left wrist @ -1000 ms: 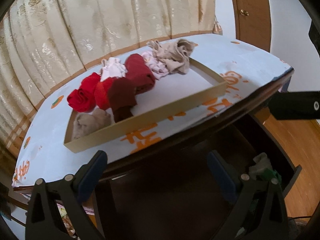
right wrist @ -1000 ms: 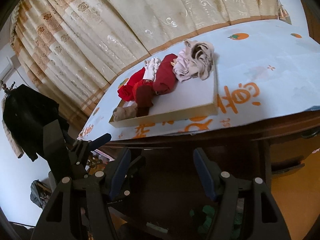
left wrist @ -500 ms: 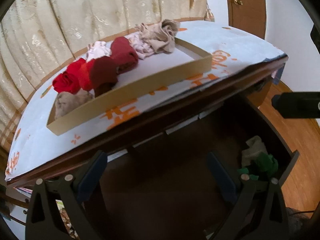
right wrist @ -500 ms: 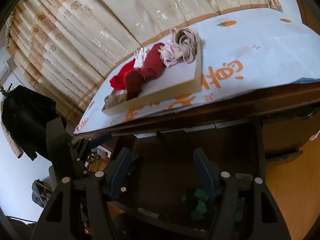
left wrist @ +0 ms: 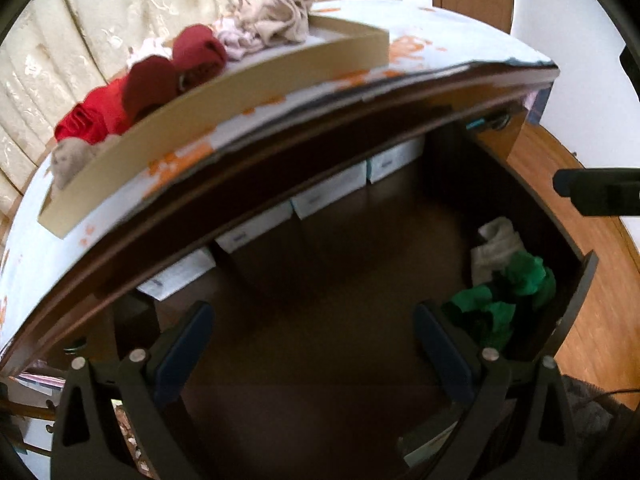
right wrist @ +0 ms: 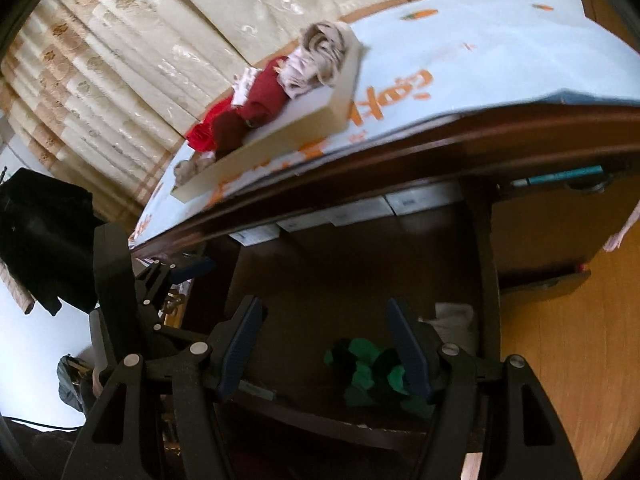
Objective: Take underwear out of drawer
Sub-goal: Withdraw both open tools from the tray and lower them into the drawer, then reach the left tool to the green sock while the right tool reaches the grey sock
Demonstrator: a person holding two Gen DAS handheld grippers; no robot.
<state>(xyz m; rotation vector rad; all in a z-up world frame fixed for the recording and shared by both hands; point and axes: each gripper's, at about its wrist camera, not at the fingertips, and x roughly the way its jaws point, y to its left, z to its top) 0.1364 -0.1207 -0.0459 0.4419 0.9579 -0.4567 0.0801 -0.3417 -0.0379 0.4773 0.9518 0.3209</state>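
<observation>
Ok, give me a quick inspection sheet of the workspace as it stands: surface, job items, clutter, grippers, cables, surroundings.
Surface: table top under a pale blue cloth with orange print; open drawer below it, dark inside.
Job's things: green underwear and a white garment in the drawer's right corner; cardboard tray on the table with red, maroon, pink and beige rolled garments.
Clutter: white boxes along the drawer's back.
Grippers: left gripper open, empty, over the drawer; right gripper open, empty, green underwear just beyond its fingertips.
Cables: thin dark cable on the floor at right.
Surroundings: cream curtain, wooden floor, dark garment hanging at left.
</observation>
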